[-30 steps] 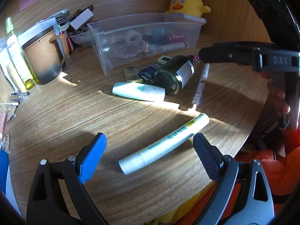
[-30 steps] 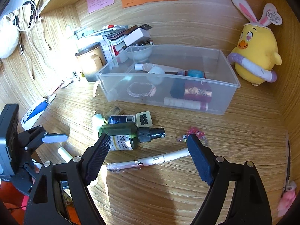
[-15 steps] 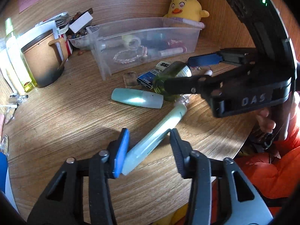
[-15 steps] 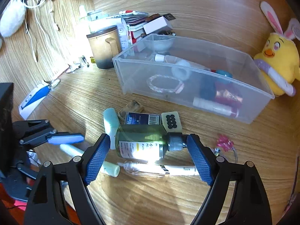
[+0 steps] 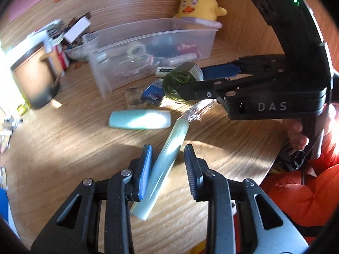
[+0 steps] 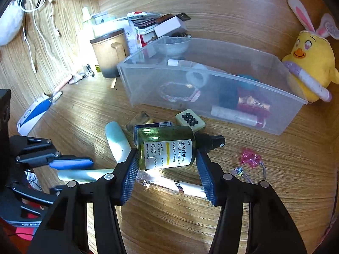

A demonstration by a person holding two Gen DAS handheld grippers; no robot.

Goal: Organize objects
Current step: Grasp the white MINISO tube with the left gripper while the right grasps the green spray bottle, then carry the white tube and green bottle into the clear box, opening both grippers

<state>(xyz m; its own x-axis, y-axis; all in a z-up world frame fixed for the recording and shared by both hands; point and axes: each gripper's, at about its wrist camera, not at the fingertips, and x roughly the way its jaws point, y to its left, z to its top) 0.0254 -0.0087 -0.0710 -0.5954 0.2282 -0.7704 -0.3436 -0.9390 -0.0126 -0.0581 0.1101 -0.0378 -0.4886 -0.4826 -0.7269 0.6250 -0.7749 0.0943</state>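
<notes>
My left gripper (image 5: 167,165) has its jaws around a long pale tube (image 5: 163,165) lying on the wooden desk (image 5: 63,139); the left pad touches it, the right pad stands a little off. My right gripper (image 6: 167,169) is shut on a green pump bottle (image 6: 165,146), gripped at its two ends with the black pump cap pointing right. The bottle also shows in the left wrist view (image 5: 180,84). A clear plastic bin (image 6: 211,114) with several small items stands behind it.
A short pale tube (image 5: 139,119), a blue packet (image 5: 152,92), a tile with black dots (image 6: 189,119), a clear pen (image 6: 180,185) and a pink charm (image 6: 250,156) lie on the desk. A brown mug (image 6: 110,50) and a yellow chick plush (image 6: 307,63) stand at the back.
My left gripper closed in around the long pale tube. My right gripper moved forward and closed on the green bottle.
</notes>
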